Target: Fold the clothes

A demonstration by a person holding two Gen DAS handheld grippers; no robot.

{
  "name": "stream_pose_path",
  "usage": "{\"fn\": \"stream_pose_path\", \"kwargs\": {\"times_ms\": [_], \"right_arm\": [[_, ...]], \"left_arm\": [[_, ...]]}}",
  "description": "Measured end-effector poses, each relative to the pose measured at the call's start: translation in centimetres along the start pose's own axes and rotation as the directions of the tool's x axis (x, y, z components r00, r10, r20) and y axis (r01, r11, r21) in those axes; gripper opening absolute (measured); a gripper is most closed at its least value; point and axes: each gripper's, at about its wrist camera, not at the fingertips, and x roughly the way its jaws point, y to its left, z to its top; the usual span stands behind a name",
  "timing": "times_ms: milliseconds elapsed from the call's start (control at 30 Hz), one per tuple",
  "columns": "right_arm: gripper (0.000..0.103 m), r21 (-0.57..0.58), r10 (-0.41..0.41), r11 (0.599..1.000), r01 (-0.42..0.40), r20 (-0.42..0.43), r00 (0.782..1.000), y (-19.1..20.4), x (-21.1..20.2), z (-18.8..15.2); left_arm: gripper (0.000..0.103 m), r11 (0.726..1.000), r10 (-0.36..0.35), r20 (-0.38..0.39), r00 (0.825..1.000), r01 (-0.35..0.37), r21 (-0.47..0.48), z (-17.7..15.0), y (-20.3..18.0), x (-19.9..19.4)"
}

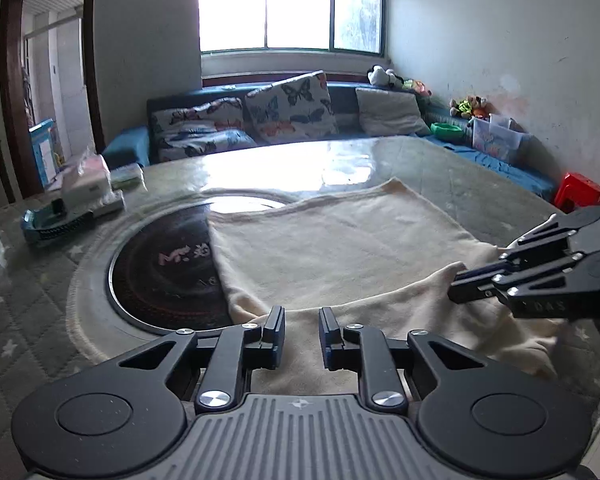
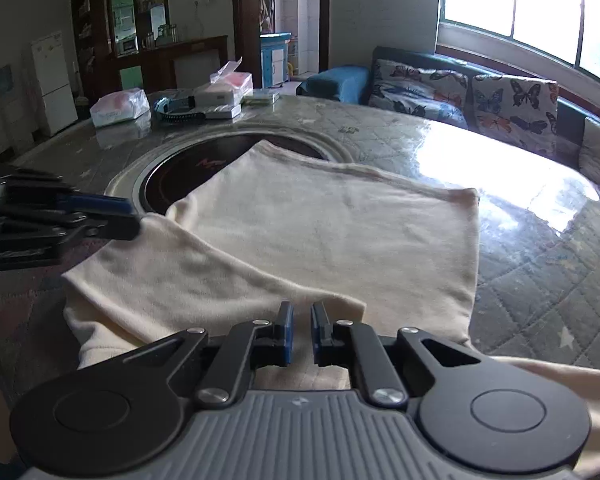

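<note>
A cream garment (image 1: 340, 248) lies spread on the table, its far part flat and its near edge folded over in a raised flap (image 2: 172, 272). My left gripper (image 1: 301, 322) is open with its fingers just above the near edge of the cloth; it also shows at the left of the right wrist view (image 2: 134, 220), its tips at the flap's left corner. My right gripper (image 2: 302, 320) has a narrow gap between its jaws, over the fold's near edge. It shows at the right of the left wrist view (image 1: 458, 286), tips at the cloth's right corner.
A round quilted table (image 2: 540, 248) has a dark inset hotplate (image 1: 164, 268) partly under the cloth. Tissue packs and boxes (image 2: 220, 92) sit at its far side. A blue sofa with butterfly cushions (image 1: 284, 108) stands behind, below a bright window.
</note>
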Motion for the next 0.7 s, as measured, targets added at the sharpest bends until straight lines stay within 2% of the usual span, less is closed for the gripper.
{"fn": "stream_pose_path", "kwargs": {"times_ms": [167, 467, 567, 700], "right_arm": [[0.01, -0.011, 0.008, 1.0, -0.008, -0.018, 1.0, -0.1, 0.1, -0.7], [0.012, -0.01, 0.018, 1.0, -0.017, 0.027, 0.999, -0.4, -0.2, 0.7], [0.013, -0.006, 0.007, 1.0, -0.007, -0.006, 1.0, -0.6, 0.9, 0.5], [0.014, -0.024, 0.017, 1.0, -0.018, -0.01, 1.0, -0.5, -0.3, -0.2]], "left_arm": [[0.02, 0.999, 0.022, -0.053, 0.998, -0.023, -0.033, -1.2, 1.4, 1.0], [0.021, 0.999, 0.028, -0.057, 0.998, -0.03, -0.036, -0.8, 1.7, 1.2], [0.021, 0.999, 0.039, -0.057, 0.998, -0.04, -0.019, -0.8, 1.5, 1.2], [0.021, 0.999, 0.036, -0.037, 0.999, -0.037, -0.01, -0.2, 0.8, 0.5]]}}
